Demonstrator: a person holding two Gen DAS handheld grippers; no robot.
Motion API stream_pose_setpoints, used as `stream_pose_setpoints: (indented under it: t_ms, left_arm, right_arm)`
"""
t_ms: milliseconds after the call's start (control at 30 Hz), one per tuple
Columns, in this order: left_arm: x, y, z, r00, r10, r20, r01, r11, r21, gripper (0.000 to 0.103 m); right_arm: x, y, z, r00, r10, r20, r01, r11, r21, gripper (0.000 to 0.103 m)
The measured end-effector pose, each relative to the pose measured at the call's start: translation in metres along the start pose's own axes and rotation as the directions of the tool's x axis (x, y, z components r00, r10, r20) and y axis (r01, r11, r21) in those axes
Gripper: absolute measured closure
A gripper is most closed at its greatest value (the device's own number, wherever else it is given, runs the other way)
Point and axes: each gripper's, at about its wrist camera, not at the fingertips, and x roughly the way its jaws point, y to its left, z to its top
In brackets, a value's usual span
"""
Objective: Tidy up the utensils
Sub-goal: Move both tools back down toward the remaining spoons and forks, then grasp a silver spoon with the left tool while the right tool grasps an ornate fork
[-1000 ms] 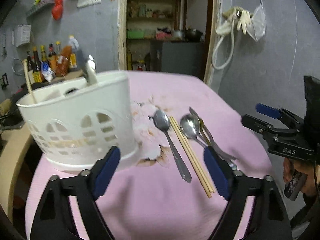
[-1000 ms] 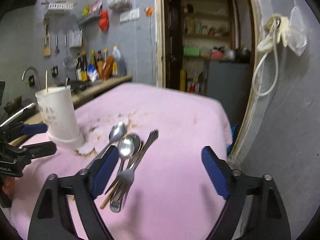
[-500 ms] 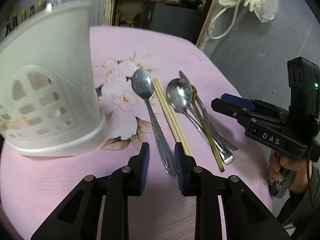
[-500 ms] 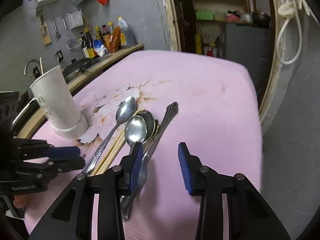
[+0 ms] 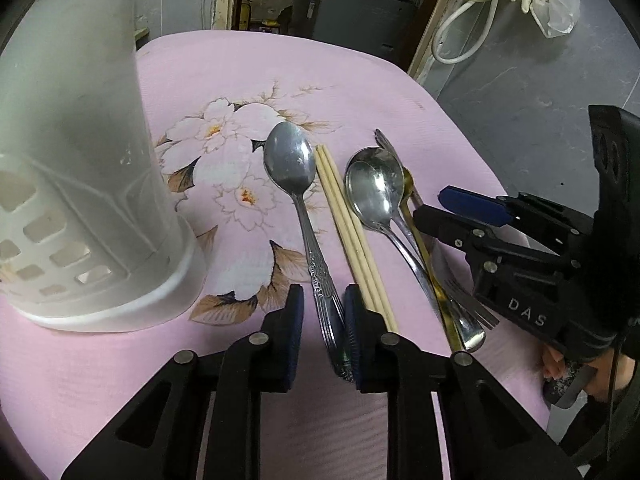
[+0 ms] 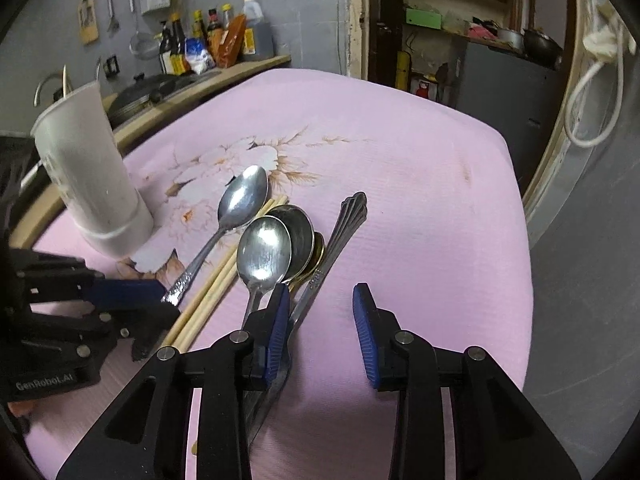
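Left wrist: fingers (image 5: 352, 340) straddle spoon (image 5: 304, 216) (ornate).

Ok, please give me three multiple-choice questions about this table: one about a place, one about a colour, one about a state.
1. The chopsticks lie: A. on the floor B. between the patterned-handle spoon and the stacked spoons C. on a plate
2. The cloth is: A. green B. pink C. black
3. The white holder is: A. upright B. tipped over C. upside down
Answers: B, a spoon lies on each side of them; B, pink with a flower print; A, its open end faces up.
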Motion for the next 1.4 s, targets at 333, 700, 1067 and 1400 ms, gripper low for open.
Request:
stream_pose_setpoints:
  t_ms: [333, 700, 1067, 1400]
  left_arm:
    - [-0.005, 0.008, -0.004, 1.0, -0.008, 0.002, 0.008, 1.0, -0.014, 0.096]
    - [-0.029, 0.02, -0.033, 0.999, -0.051, -0.007, 0.051, 0.999, -0.011, 0.098]
    - [-0.057, 0.023, -0.057, 0.998, -0.064, 0.016, 0.063, 0.998, 0.024, 0.098]
    - [-0.046, 0.0, -0.053, 0.997, 0.052, 0.05, -0.06, 0.986, 0.156, 0.092]
  right_arm:
    - [-0.009, 0.004, -0.012, 0.998, -0.064, -0.003, 0.064, 0.995, -0.079, 0.086]
    - [-0.036, -0.005, -0.042, 1.0, -0.009, 0.007, 0.009, 0.999, -0.031, 0.094]
    - [-0.054, 0.005, -0.068, 1.0, 0.026, 0.002, -0.026, 0.999, -0.023, 0.094]
    - [-0.043, -0.002, -0.051, 1.0, 0.026, 0.01, -0.026, 0.999, -0.018, 0.092]
